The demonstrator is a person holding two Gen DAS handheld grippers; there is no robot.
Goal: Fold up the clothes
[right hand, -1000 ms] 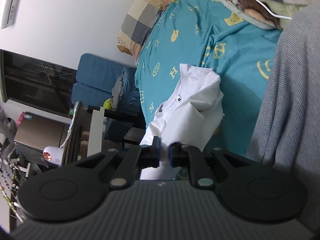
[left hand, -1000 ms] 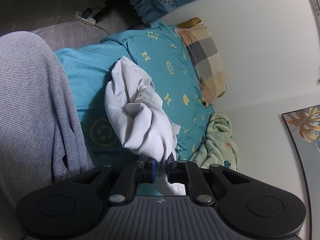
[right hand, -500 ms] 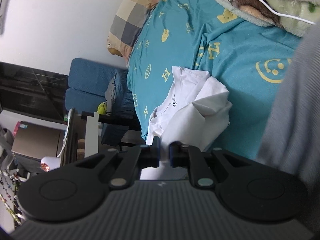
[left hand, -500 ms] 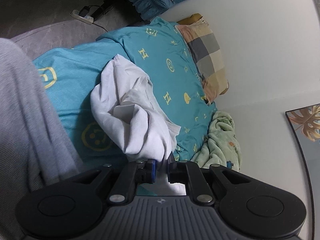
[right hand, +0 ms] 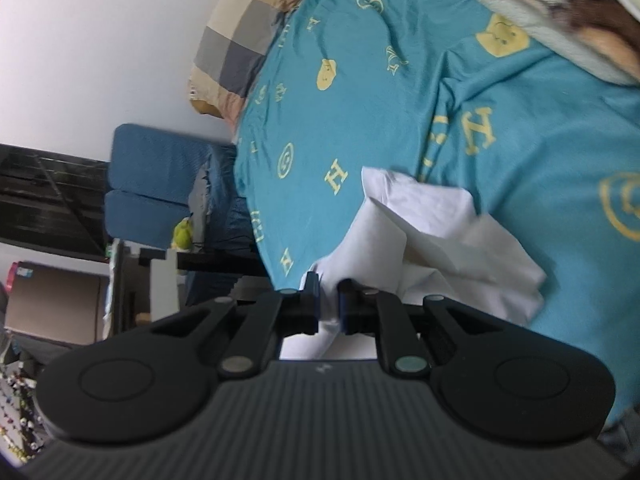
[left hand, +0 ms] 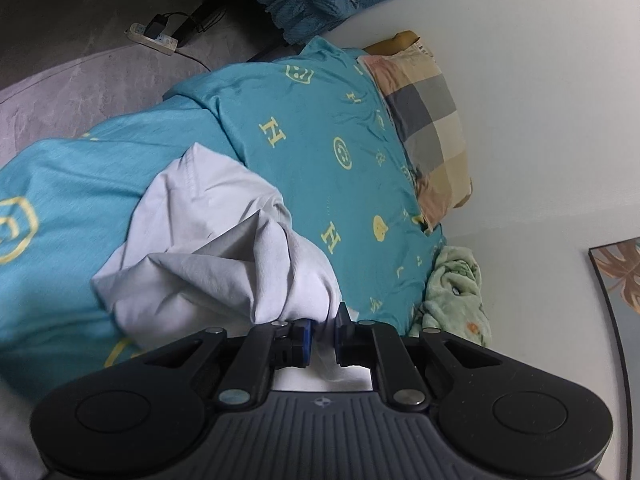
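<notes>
A white shirt point(left hand: 208, 248) lies bunched and creased on the teal bedspread point(left hand: 320, 152). My left gripper point(left hand: 323, 338) is shut on one edge of it, the white cloth pinched between the blue pads. In the right wrist view the same white shirt point(right hand: 440, 240) spreads over the teal bedspread point(right hand: 400, 120), and my right gripper point(right hand: 328, 304) is shut on another edge of it. Cloth hangs down behind both sets of fingers, hiding the exact pinch points.
A checked pillow point(left hand: 432, 120) lies at the head of the bed against a white wall. A pale green blanket point(left hand: 456, 292) is heaped beside it. A blue sofa point(right hand: 160, 184) and a power strip point(left hand: 152, 38) on the grey floor lie past the bed's edge.
Both grippers have carried the white shirt out over the bedspread. The grey-trousered leg that filled one side of each view has dropped almost out of frame. The shirt looks more spread.
</notes>
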